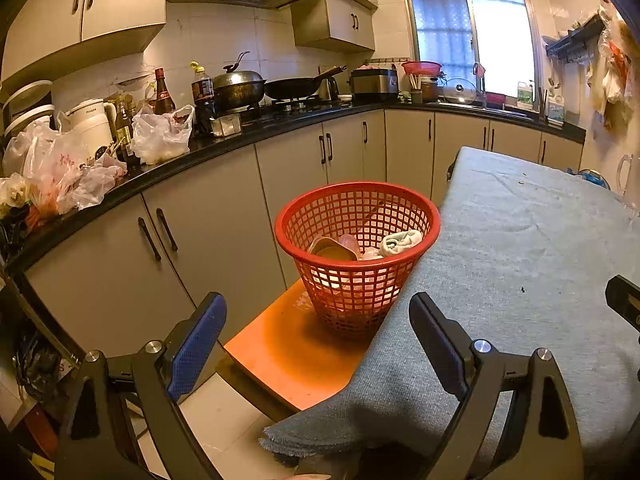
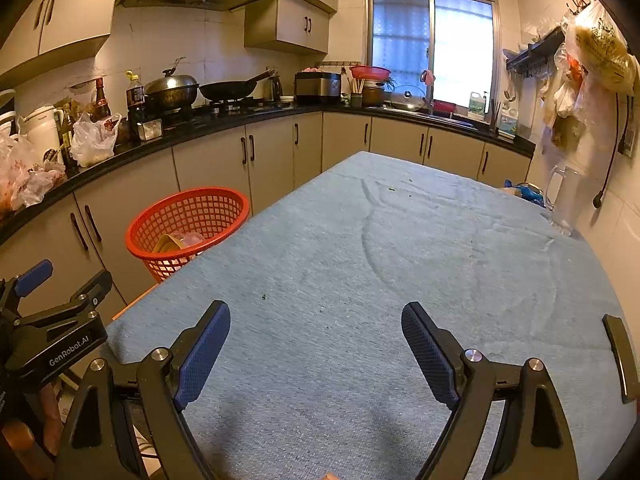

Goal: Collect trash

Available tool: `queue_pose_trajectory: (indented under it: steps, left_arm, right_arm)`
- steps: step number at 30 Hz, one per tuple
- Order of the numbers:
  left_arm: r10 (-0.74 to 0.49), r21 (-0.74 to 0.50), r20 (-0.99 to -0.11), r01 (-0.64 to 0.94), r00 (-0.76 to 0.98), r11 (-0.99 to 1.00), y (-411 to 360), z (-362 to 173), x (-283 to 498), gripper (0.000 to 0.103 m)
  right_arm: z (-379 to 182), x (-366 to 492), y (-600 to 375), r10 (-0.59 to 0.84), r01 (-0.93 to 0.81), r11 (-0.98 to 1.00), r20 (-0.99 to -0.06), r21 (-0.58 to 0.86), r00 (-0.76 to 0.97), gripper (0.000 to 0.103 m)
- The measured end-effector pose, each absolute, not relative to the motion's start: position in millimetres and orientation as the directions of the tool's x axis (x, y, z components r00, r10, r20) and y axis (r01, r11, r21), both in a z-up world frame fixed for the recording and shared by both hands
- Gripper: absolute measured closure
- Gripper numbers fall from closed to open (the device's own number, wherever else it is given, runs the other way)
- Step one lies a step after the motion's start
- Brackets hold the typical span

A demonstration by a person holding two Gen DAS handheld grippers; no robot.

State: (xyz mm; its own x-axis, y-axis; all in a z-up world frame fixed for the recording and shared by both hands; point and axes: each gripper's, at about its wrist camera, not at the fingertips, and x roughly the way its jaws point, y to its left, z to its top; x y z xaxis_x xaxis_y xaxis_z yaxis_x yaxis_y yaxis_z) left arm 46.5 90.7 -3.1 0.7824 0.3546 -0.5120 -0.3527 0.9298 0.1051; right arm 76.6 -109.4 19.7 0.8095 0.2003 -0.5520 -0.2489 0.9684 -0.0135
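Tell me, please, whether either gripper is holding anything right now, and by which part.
Nothing is held. The left gripper and the right gripper both stand open with nothing between their pads; the trash lies in the red basket.

A basket (image 1: 357, 256) stands on a stool (image 1: 296, 354) just left of the table (image 2: 400, 280), touching its edge, with cups and a crumpled cloth (image 1: 400, 241) inside. Behind the basket run cabinets (image 1: 224, 216) under a counter (image 1: 248, 130) bearing bags, bottles and pots. A jug (image 2: 565, 200) stands on the table's far right.
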Motion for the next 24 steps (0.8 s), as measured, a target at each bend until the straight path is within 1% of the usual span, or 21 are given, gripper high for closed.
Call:
queue_pose_trajectory:
  steps: [24]
  left_arm:
    - [0.336,0.102,-0.539,-0.337,0.772,0.936,93,-15,57,0.011]
  right_arm:
    - [10,85,-107,0.167,-0.226,0.973,-0.575,-0.033,0.801,0.012]
